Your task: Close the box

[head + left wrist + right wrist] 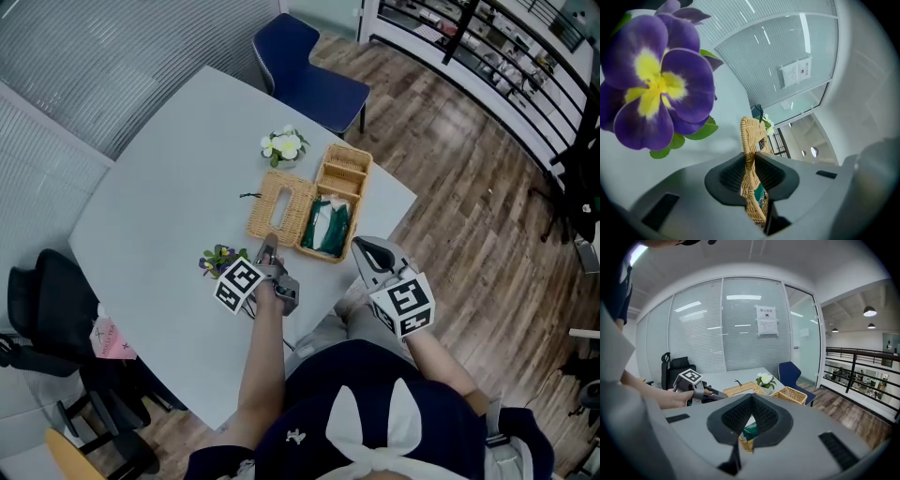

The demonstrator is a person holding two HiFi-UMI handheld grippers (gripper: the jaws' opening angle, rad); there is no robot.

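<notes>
Now: left fingers (729,176) clenched on wicker lid (750,136) | right fingers (736,416) closed, before box (746,444)

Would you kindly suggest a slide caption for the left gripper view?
Left gripper clamped on the edge of the wicker lid, with a purple flower looming close alongside.

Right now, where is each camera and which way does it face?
Head view: on the head, steeply down at the table; both forearms show.
Left gripper view: on the left gripper, along jaws pinching the wicker lid.
Right gripper view: on the right gripper, facing the box; left hand shows.
Gripper views share the white flowers.
</notes>
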